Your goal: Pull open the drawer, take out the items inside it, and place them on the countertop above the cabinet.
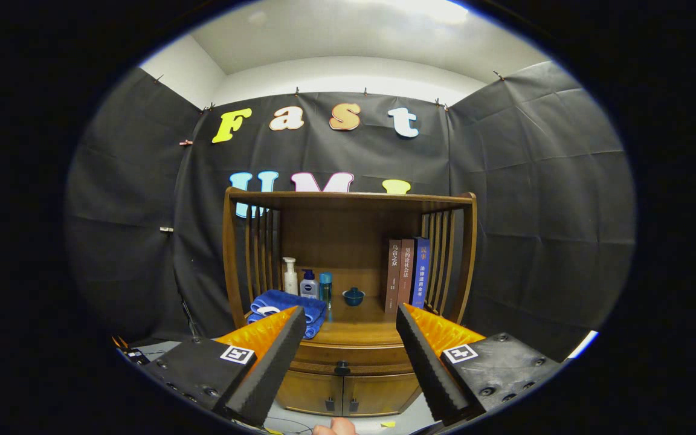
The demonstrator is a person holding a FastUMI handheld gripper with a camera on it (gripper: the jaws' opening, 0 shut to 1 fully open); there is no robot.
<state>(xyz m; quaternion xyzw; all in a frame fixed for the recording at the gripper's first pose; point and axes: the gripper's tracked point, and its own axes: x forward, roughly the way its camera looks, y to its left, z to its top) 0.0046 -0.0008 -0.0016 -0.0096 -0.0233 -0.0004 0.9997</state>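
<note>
A wooden cabinet (348, 338) with a slatted hutch stands against the booth wall, well beyond my fingers. Its drawer (348, 357) sits under the countertop (354, 331) and is pushed in, with a small dark knob (342, 367) at its middle. My gripper (348, 338) is open, its two black-padded orange fingers (275, 356) wide apart and holding nothing. The drawer knob shows in the gap between them, some way ahead. What lies inside the drawer is hidden.
On the countertop lie a folded blue towel (284, 305), a white pump bottle (290, 277), two small bottles (309, 284), a small blue bowl (353, 296) and three upright books (407, 272). Two cupboard doors (348, 396) sit below the drawer. A fingertip (336, 428) shows below the fingers.
</note>
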